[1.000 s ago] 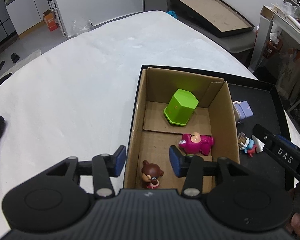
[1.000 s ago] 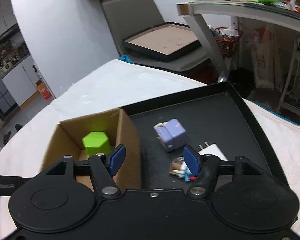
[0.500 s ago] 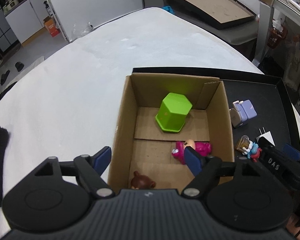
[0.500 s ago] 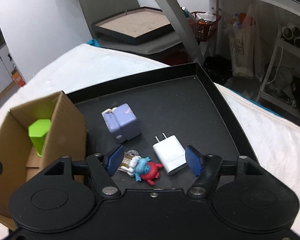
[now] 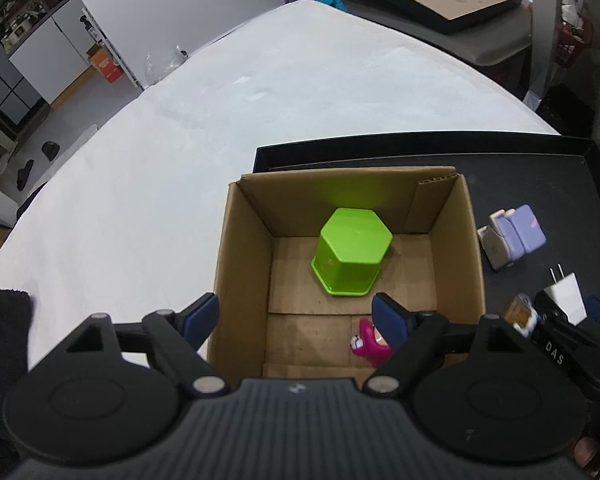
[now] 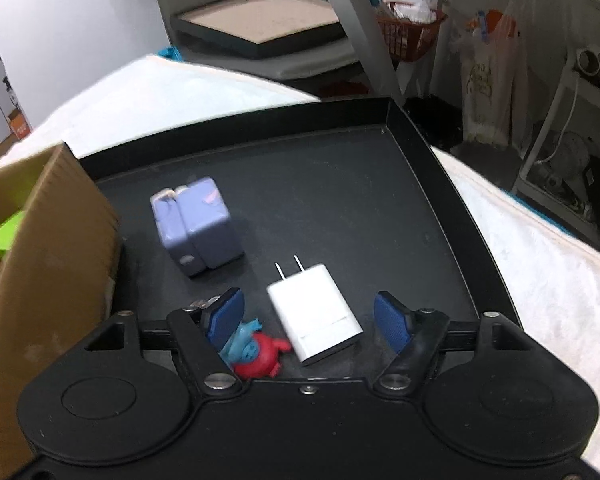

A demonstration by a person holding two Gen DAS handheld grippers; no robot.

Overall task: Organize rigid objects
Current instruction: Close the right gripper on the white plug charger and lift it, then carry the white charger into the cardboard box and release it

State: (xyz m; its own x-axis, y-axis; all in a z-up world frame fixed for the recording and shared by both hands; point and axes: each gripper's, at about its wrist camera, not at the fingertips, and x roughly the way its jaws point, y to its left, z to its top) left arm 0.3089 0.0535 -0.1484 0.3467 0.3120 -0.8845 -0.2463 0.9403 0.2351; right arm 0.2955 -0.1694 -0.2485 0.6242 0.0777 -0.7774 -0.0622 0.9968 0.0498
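My left gripper (image 5: 296,312) hangs over the cardboard box (image 5: 244,248), its jaws opening wide and nothing held between them. Inside the box sit a green hexagonal container (image 5: 352,252) and a pink toy (image 5: 366,344), half hidden by my right-hand finger. My right gripper (image 6: 308,314) is low over the black tray (image 6: 440,168), open, with the white charger (image 6: 314,314) lying between its pads and apart from both. A blue and red figure (image 6: 256,350) lies by its left finger. A purple block pair (image 6: 198,226) stands further back.
The box (image 6: 48,240) stands against the tray's left part. A white cloth (image 5: 180,160) covers the table, and a dark cloth (image 5: 0,320) lies at its left edge. Beyond the table stand a framed board (image 6: 260,24) and a cluttered shelf.
The left jaws have spread wide and the gripper has moved on over the box; the brown bear figure has gone out of view beneath it. The right gripper has sunk towards the tray, framing the charger.
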